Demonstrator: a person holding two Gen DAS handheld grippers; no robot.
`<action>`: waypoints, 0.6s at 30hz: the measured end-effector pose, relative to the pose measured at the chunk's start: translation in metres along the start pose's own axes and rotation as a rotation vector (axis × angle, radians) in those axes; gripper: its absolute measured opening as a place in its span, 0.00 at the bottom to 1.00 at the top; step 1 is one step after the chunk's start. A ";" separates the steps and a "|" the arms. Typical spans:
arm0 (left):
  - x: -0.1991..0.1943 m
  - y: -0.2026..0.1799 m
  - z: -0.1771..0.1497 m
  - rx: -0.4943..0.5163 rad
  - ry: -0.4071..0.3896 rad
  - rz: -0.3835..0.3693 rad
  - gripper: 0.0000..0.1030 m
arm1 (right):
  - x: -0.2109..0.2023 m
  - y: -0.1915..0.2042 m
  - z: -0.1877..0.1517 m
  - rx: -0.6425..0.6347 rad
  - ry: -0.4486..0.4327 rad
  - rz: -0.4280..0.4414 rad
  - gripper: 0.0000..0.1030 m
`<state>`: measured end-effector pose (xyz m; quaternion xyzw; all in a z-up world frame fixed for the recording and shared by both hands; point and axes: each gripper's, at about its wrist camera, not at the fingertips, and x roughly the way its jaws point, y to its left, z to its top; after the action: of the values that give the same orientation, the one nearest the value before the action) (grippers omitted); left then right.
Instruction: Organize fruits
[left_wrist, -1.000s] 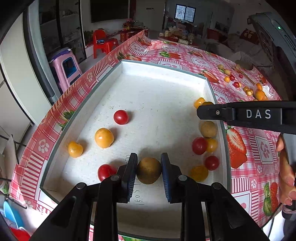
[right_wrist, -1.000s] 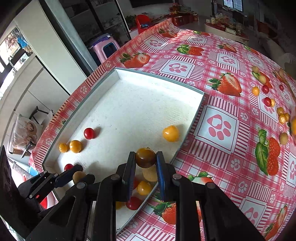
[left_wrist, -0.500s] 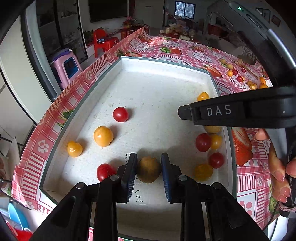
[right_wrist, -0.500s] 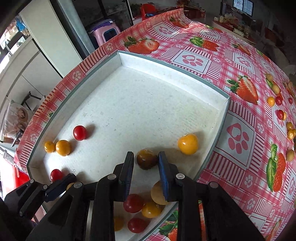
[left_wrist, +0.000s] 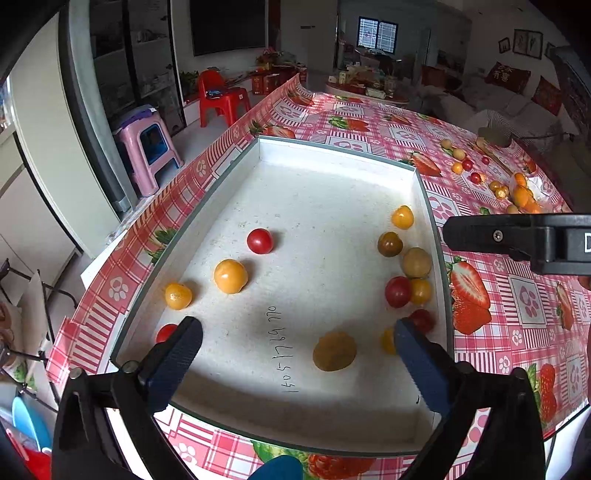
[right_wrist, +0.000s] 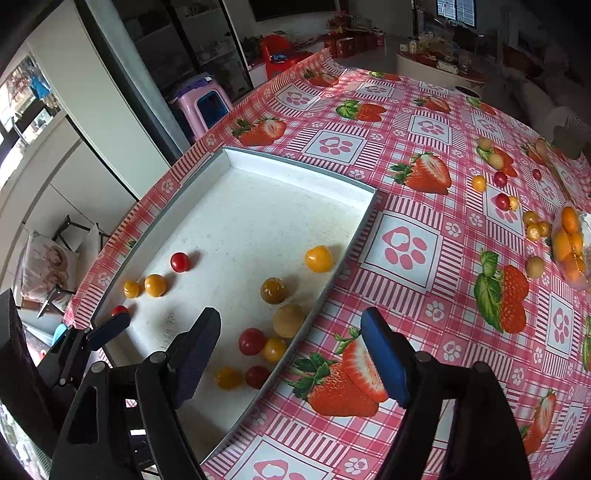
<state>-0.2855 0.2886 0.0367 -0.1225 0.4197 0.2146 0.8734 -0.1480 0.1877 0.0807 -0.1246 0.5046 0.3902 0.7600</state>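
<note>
A white tray (left_wrist: 332, 155) on the strawberry tablecloth holds several small red, orange and brown fruits. My left gripper (left_wrist: 295, 332) hangs over its near end with jaws opening wide. A yellow-brown fruit (left_wrist: 334, 350) lies on the tray floor between the fingers, touching neither pad. My right gripper (right_wrist: 290, 325) straddles the tray's right rim (right_wrist: 354, 236), jaws opening, nothing gripped. A dark brown fruit (right_wrist: 273, 290) rests on the tray floor just beyond its fingertips, next to a tan fruit (right_wrist: 289, 320).
Loose fruits (right_wrist: 498, 179) lie scattered on the tablecloth at the far right, beside a clear bag of orange fruits (right_wrist: 569, 240). The right gripper's body (left_wrist: 517, 240) juts in over the tray's right edge. A pink stool (left_wrist: 147, 155) and red chair stand off the table's left.
Both grippers went from shut to wide open. The left one let go of the yellow-brown fruit, the right one of the dark brown fruit; both now lie in the tray. The right gripper pulled back.
</note>
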 end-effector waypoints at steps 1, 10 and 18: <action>-0.003 0.000 -0.001 0.002 -0.002 -0.001 1.00 | -0.003 -0.001 -0.003 -0.003 0.003 -0.012 0.83; -0.016 -0.003 -0.005 0.006 0.010 0.053 1.00 | -0.020 0.002 -0.026 -0.032 -0.004 -0.076 1.00; -0.021 -0.004 -0.008 0.006 0.037 0.083 1.00 | -0.035 0.011 -0.038 -0.069 -0.045 -0.134 1.00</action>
<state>-0.3005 0.2768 0.0480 -0.1064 0.4411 0.2473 0.8561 -0.1878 0.1567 0.0959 -0.1754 0.4642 0.3582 0.7908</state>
